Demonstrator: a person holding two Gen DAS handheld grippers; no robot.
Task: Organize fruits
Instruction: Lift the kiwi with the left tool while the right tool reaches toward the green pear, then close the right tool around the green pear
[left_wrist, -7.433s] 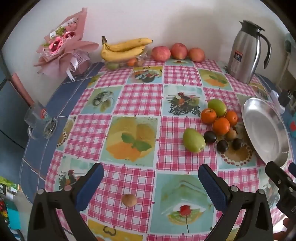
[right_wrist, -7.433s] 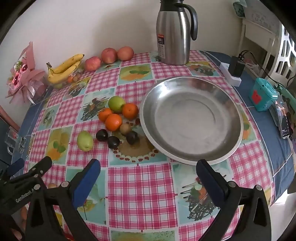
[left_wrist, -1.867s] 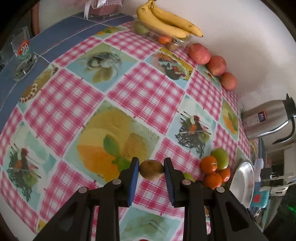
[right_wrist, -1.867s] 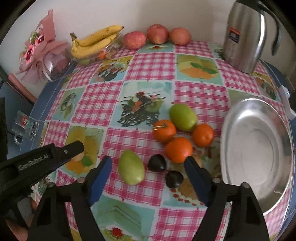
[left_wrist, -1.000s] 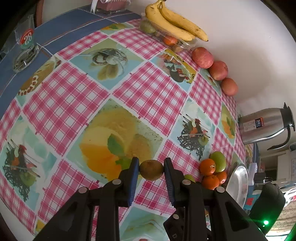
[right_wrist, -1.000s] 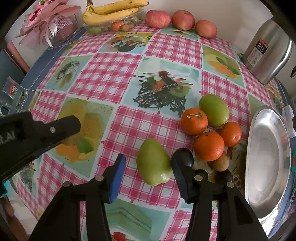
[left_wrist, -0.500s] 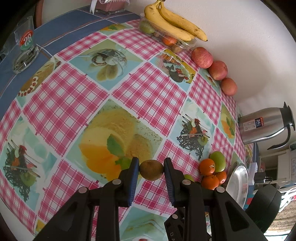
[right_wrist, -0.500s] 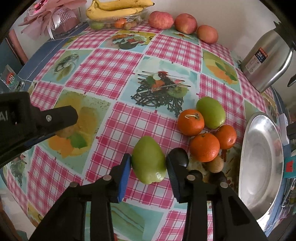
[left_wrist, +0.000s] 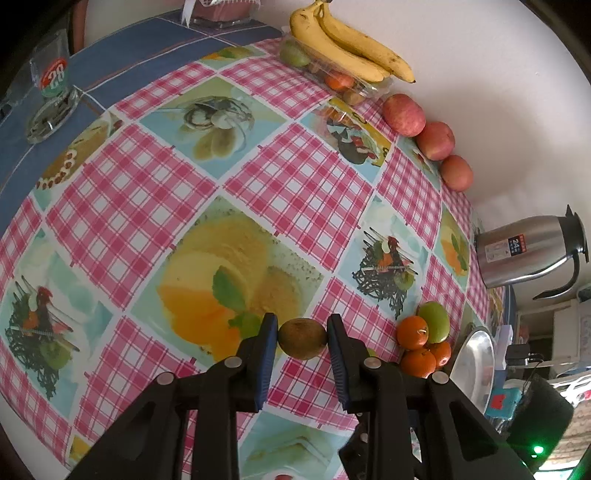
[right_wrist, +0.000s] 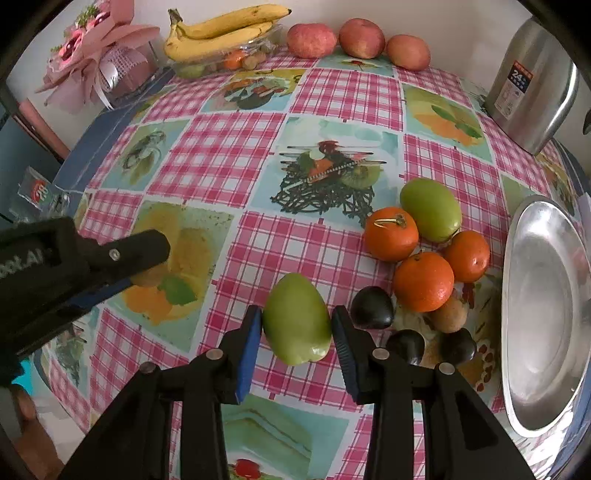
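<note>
The steel plate (right_wrist: 546, 332) lies bare; clear tray (right_wrist: 236, 55) seemingly holds small fruit.

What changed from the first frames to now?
Left claw picked the kiwi off the cloth and holds it. Right claw came to the green mango; its jaws have just been closing and now clamp it. Oranges, dark plums and empty steel plate unchanged.

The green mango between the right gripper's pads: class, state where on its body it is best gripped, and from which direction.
Grip the green mango across its narrow middle, coming from above. It lies long-axis along the right gripper, so the pads meet its broad sides, as they do now.
</note>
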